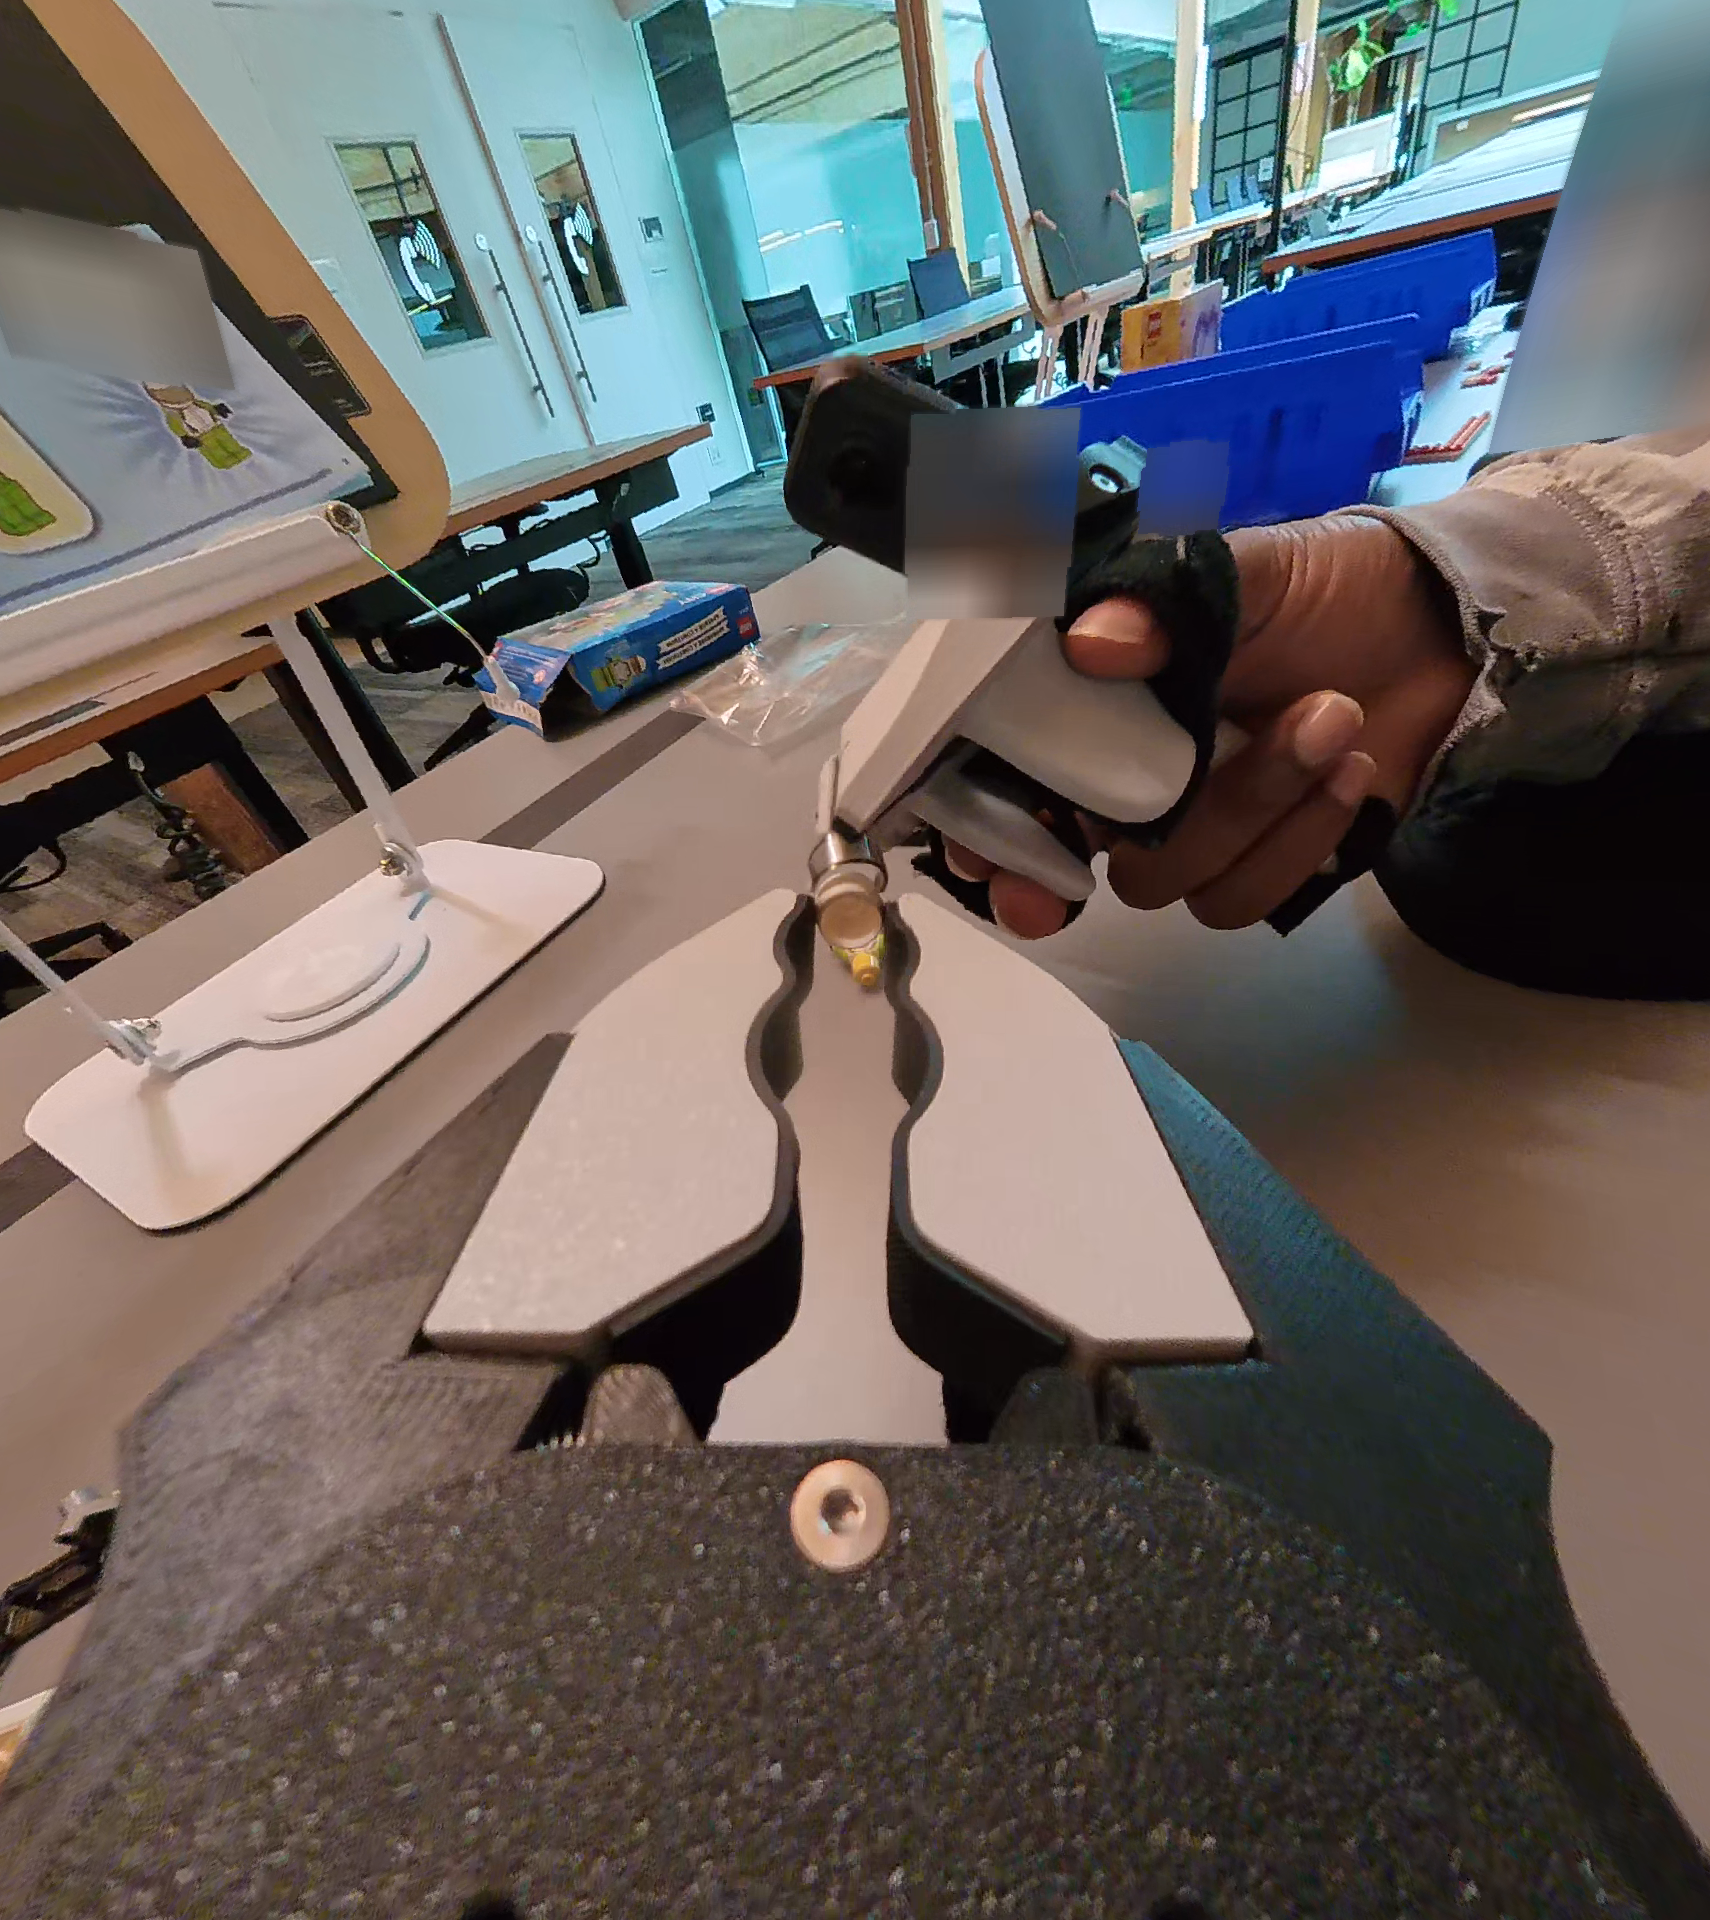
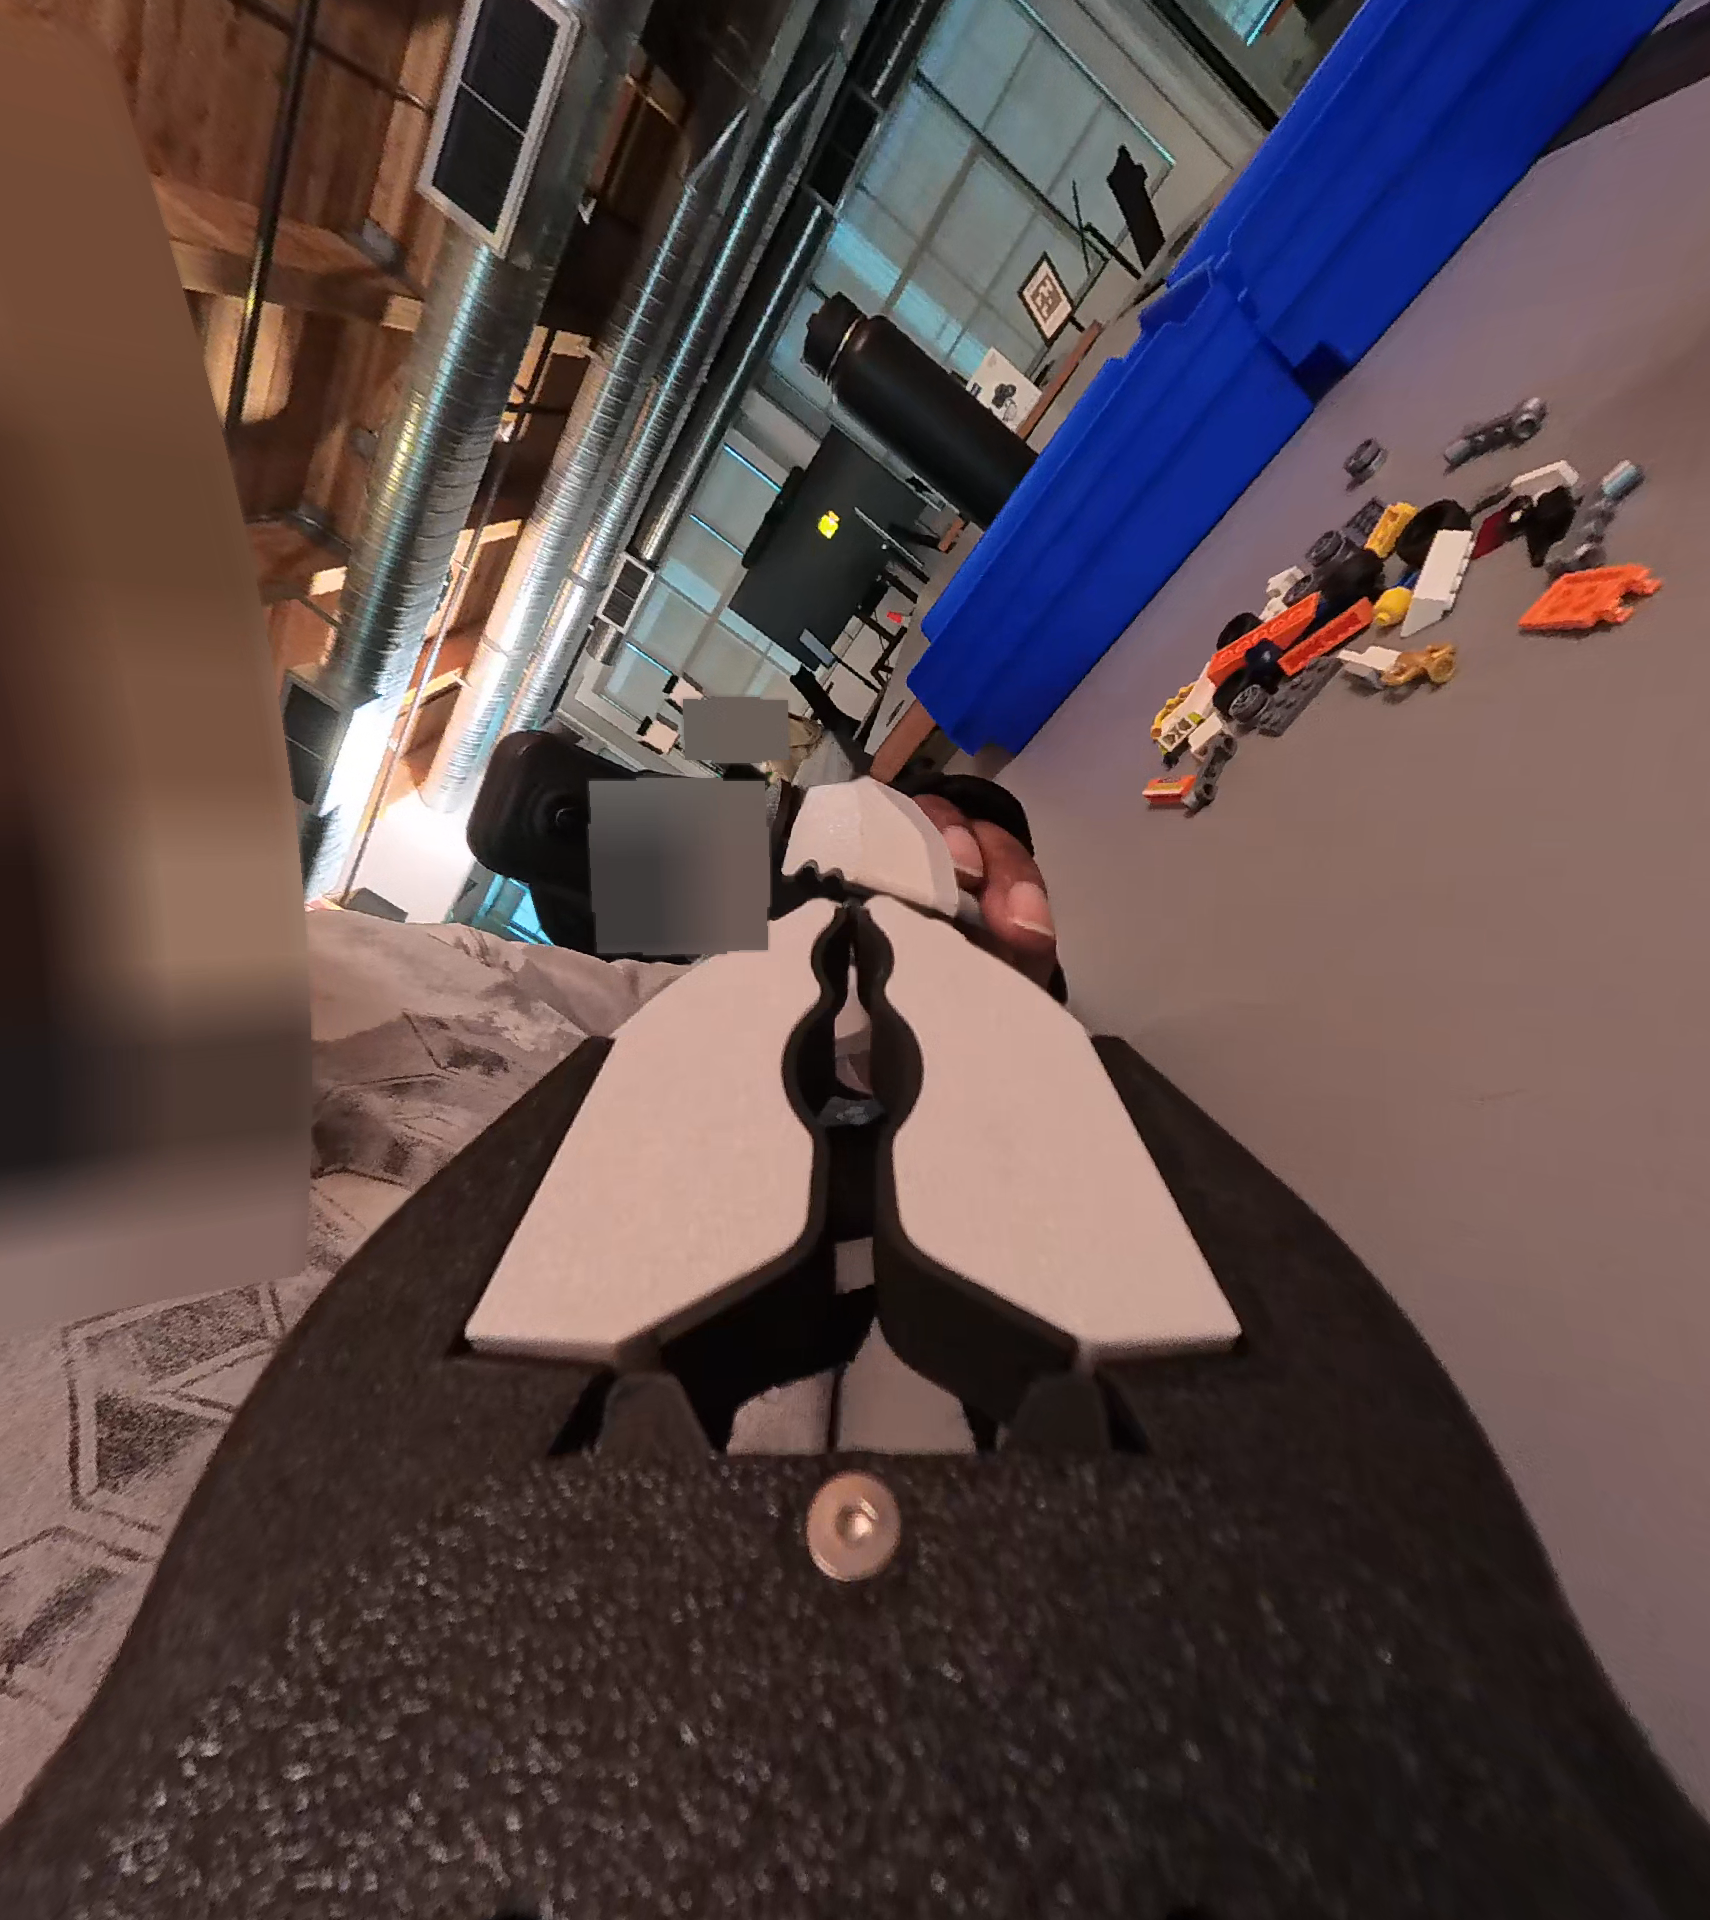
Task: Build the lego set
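A small lime and yellow lego piece (image 1: 861, 951) sits low over the grey table (image 1: 1350, 1195), between the tips of my left gripper (image 1: 849, 920). The left jaws stand a little apart on either side of it, with a gap showing. My right gripper (image 1: 846, 831), held by a hand, comes down from the upper right, and a small metallic cylinder (image 1: 846, 883) at its tip sits against the piece. In the right wrist view the right gripper (image 2: 851, 920) has its tips together. The left gripper (image 2: 866, 847) shows just beyond. The piece is hidden there.
An instruction booklet rests on a white stand (image 1: 311, 997) at left. A lego box (image 1: 622, 644) and a clear bag (image 1: 778, 686) lie behind. Blue bins (image 2: 1142, 468) line the table's far side, with a pile of loose lego pieces (image 2: 1350, 603) nearby. A sleeved arm (image 1: 1609, 675) lies at right. Less than 4 cm separates the two grippers' tips.
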{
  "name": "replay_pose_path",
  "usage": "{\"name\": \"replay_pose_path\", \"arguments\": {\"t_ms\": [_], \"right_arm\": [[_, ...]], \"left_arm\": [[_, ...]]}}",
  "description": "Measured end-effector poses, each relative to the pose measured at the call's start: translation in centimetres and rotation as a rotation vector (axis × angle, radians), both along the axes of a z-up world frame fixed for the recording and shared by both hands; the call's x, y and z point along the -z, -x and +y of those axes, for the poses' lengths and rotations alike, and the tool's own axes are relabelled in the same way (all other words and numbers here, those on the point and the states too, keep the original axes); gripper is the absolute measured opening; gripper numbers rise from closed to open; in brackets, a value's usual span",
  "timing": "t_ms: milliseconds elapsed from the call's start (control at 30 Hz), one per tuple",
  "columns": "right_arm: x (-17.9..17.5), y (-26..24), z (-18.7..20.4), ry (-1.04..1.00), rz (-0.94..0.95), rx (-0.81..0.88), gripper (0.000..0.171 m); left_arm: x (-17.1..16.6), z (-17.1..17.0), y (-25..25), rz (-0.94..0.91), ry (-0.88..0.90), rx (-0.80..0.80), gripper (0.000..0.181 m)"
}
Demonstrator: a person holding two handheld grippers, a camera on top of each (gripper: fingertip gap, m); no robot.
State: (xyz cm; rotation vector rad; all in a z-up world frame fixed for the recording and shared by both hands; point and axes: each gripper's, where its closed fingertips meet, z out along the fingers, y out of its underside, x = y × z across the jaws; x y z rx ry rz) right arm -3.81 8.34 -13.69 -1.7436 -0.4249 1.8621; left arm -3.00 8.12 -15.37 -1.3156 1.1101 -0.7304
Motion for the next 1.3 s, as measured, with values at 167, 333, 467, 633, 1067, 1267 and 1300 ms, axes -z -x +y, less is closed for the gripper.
{"name": "replay_pose_path", "arguments": {"t_ms": [167, 333, 467, 633, 1067, 1267, 1300], "right_arm": [[0.0, -0.1, 0.0, 0.023, 0.012, 0.0, 0.0], [-0.2, -0.1, 0.0, 0.038, 0.025, 0.005, 0.0], [-0.5, -0.1, -0.1, 0.047, 0.044, 0.004, 0.0], [-1.0, -0.1, -0.3, 0.03, 0.048, 0.011, 0.0], [-3.6, 0.7, -1.0, -0.081, 0.008, 0.007, 0.001], [-3.9, 0.9, -1.0, -0.098, -0.002, 0.018, 0.002], [-4.0, 0.9, -1.0, -0.099, -0.002, 0.021, 0.002]], "left_arm": [[-0.4, 0.0, 0.1, -0.016, -0.02, -0.005, 0.012], [-0.7, -0.1, 0.2, -0.018, -0.066, -0.014, 0.012], [-1.0, -0.3, 0.2, -0.026, -0.101, -0.014, 0.012], [-1.6, -0.6, 0.3, -0.054, -0.123, -0.01, 0.012], [-4.4, -1.5, 1.2, -0.212, -0.162, 0.009, 0.012], [-4.9, -1.5, 1.4, -0.241, -0.148, 0.013, 0.012], [-4.9, -1.5, 1.4, -0.245, -0.148, 0.013, 0.012]]}}
